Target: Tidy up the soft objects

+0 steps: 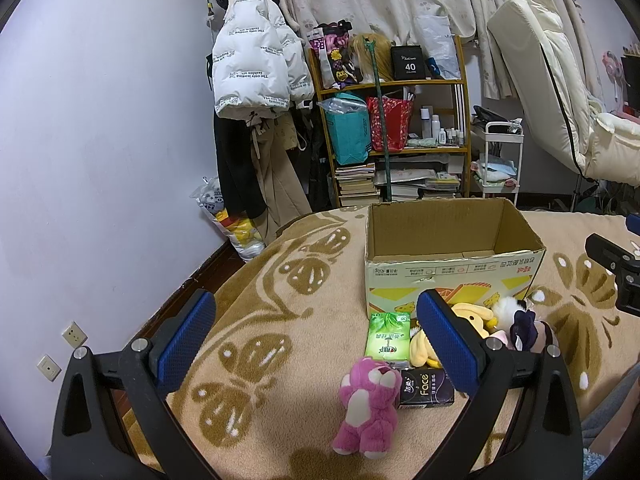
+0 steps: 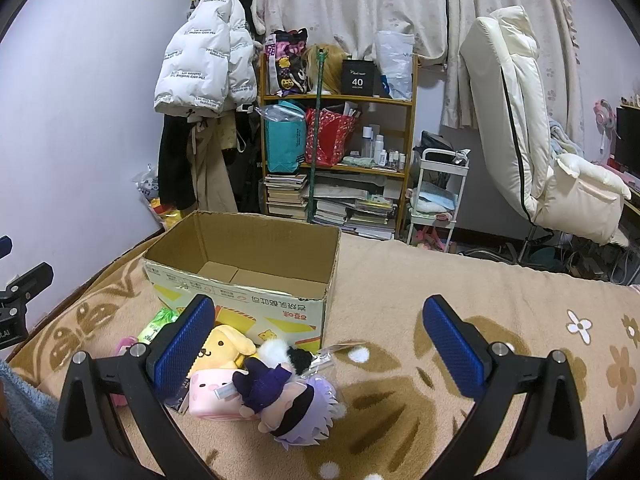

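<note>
On blanket (image 1: 320, 280) — toys, empty box (image 1: 452, 268)

Left gripper (image 1: 316, 340) and right gripper (image 2: 316, 340) both hover, jaws spread wide, holding nothing.

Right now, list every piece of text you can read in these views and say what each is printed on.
"Face": dark tissue pack beside the pink bear.
"40": black box on the top shelf.
"The only leading fashion art": repeated on the white puffer jacket, partly upside down.
Chinese print on the cardboard box: upside down, not legible.
Green tissue pack: characters too blurred.
Teal bag: lettering too small.
</note>
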Tool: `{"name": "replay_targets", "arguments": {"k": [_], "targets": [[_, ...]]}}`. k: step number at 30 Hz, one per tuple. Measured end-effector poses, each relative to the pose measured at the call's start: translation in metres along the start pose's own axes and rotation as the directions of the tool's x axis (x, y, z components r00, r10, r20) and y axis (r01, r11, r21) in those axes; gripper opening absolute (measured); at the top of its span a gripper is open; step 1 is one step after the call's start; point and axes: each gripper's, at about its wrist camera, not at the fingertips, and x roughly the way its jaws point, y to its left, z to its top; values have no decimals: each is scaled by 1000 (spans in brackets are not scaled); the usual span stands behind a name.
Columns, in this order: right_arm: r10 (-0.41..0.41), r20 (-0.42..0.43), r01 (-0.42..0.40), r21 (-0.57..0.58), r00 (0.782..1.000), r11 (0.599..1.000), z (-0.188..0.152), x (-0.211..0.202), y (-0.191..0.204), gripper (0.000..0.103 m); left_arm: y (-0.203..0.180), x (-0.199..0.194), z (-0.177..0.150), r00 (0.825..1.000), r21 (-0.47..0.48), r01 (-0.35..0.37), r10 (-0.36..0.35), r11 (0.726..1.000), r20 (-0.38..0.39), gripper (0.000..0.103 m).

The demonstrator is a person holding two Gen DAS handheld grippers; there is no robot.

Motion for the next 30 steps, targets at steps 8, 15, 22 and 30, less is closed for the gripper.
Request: {"name": "replay_targets", "arguments": {"k": [8,15,22,30], "targets": [[0,-1,0,-3,1000,1000,0,0,0,103,1,-1,1,1000,1,-1,1,1000,-1,100],[-1,-1,1,-3,1000,1000,0,0,1,103,0,0,0,1000,2,-1,1,1000,-1,100],[-2,-11,2,-2,1000,1000,-2,1,2,103,-2,4,-4,1000,3,-6,6,1000,-25,100],[20,-84,-18,20,996,1000,-8,19,1,103,1,25,-21,992,-8,9,-10,1000,-125,100]]}}
